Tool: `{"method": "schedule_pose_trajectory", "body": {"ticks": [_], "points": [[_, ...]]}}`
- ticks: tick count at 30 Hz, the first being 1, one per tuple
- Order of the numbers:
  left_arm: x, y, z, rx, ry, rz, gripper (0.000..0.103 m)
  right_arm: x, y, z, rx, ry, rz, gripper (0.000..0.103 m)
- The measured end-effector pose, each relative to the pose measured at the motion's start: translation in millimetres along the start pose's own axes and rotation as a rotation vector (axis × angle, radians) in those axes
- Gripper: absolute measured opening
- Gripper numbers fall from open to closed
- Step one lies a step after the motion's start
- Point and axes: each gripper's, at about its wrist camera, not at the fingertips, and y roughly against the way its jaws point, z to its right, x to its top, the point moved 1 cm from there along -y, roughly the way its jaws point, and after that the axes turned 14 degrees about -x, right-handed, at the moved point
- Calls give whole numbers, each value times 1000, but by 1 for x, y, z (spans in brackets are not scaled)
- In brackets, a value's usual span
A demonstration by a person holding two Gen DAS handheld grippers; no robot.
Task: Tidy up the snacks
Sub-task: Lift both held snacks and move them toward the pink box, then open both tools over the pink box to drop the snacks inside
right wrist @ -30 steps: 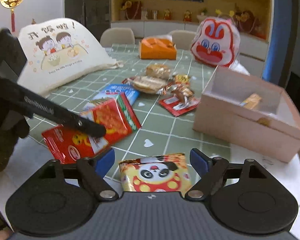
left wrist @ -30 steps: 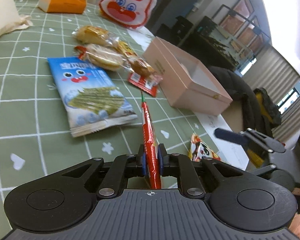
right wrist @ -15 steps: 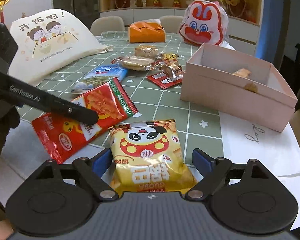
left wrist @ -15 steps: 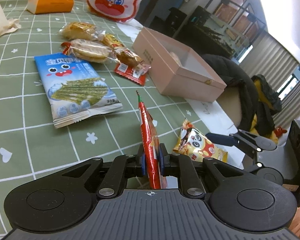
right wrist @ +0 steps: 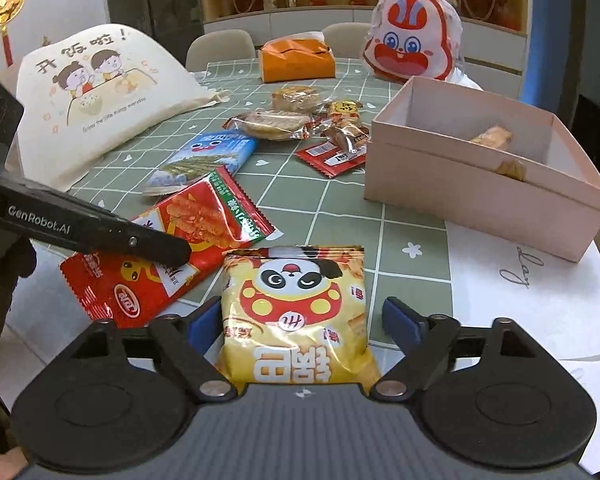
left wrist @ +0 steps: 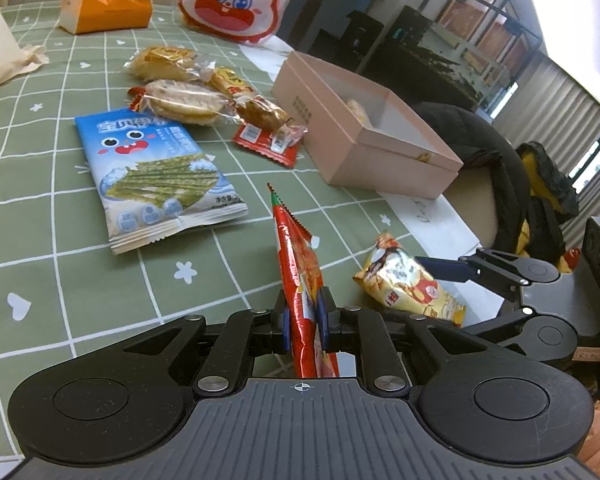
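My left gripper (left wrist: 303, 316) is shut on a red snack packet (left wrist: 300, 264), held edge-on just above the green tablecloth; the packet also shows in the right wrist view (right wrist: 180, 248). My right gripper (right wrist: 306, 320) is open, its jaws on either side of a yellow panda snack bag (right wrist: 300, 316) lying at the table's near edge; the bag also shows in the left wrist view (left wrist: 404, 280). An open pink box (right wrist: 480, 184) with a couple of snacks inside stands at the right.
A blue seaweed packet (left wrist: 152, 172), clear-wrapped biscuits (left wrist: 184, 100) and a small red packet (left wrist: 266, 144) lie mid-table. An orange box (right wrist: 296, 60), a rabbit bag (right wrist: 412, 48) and a cloth bag (right wrist: 96, 92) stand at the back. White paper (right wrist: 520, 280) lies under the pink box.
My right gripper has moved forward so the panda bag sits between its open jaws. My left gripper has kept hold of the red packet and shifted slightly.
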Motion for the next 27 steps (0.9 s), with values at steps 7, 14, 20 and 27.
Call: {"method": "schedule_pose_trajectory", "body": {"ticks": [7,14,20,27], "points": [[-5,-3,10,-48,-1,0,15,-5,17,9,-41,8,33,69],[-4,-6,37,-78,-71,2,14,-10,43,41,-108,-53,82,67],[13,-1,59,-102,-107,55,13,-8,69,64,-142,-91,147,66],[105,8,109,-132,-235,243,13,34,105,102,-188,-141,249,66]]}}
